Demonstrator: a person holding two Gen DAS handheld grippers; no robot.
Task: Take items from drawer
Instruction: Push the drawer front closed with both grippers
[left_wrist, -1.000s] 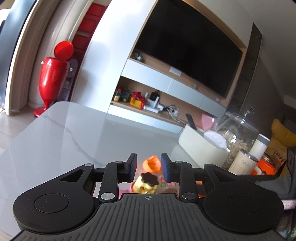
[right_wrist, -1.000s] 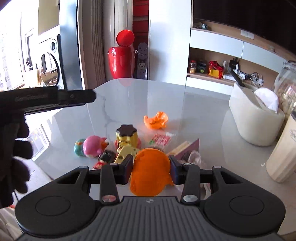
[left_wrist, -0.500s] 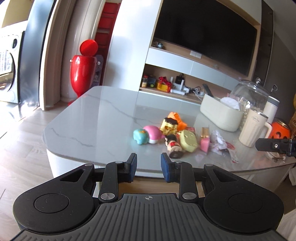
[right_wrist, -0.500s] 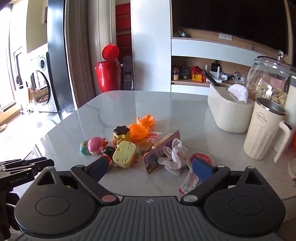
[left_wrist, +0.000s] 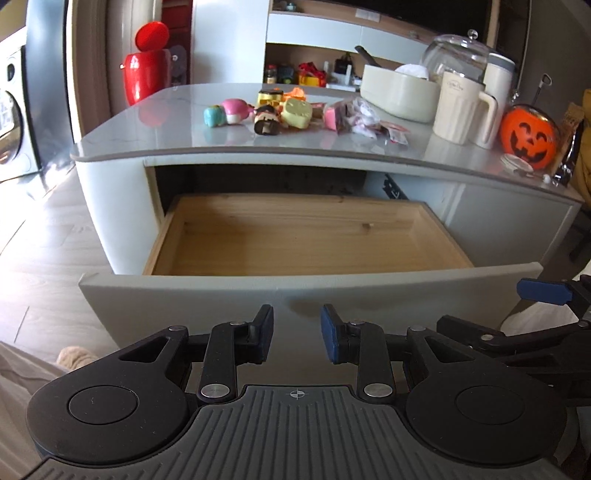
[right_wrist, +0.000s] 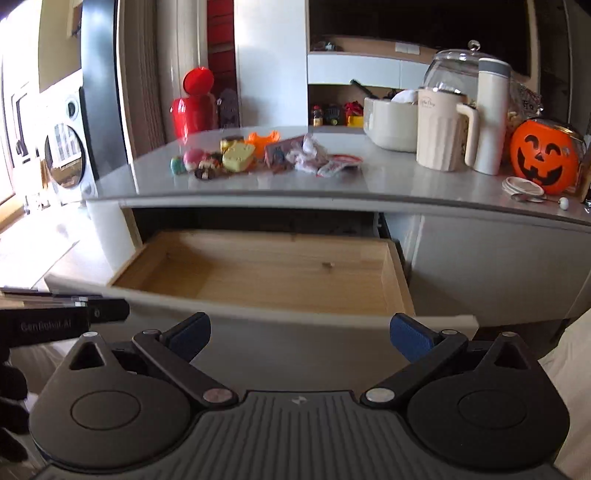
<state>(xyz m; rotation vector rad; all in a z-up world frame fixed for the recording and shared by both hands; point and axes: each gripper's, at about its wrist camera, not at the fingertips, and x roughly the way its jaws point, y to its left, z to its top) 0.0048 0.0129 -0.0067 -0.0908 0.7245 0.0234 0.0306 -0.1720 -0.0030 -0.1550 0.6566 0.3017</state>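
Both empty: left gripper (left_wrist: 297, 334) part open, right gripper (right_wrist: 299, 334) wide. Drawer (left_wrist: 314, 236) seems bare; could bump its front.

I am looking at a room where bright light is pouring in at nine o'clock. It is shining on the pale wood floor (left_wrist: 40, 236). A washing machine (right_wrist: 62, 147) is standing at ten o'clock with a tall red bin (left_wrist: 146, 70) near it. A white wall (right_wrist: 269, 62) is rising at twelve o'clock. A dark TV (right_wrist: 417, 20) is hanging at one o'clock above a wooden shelf (left_wrist: 314, 79) holding small things.
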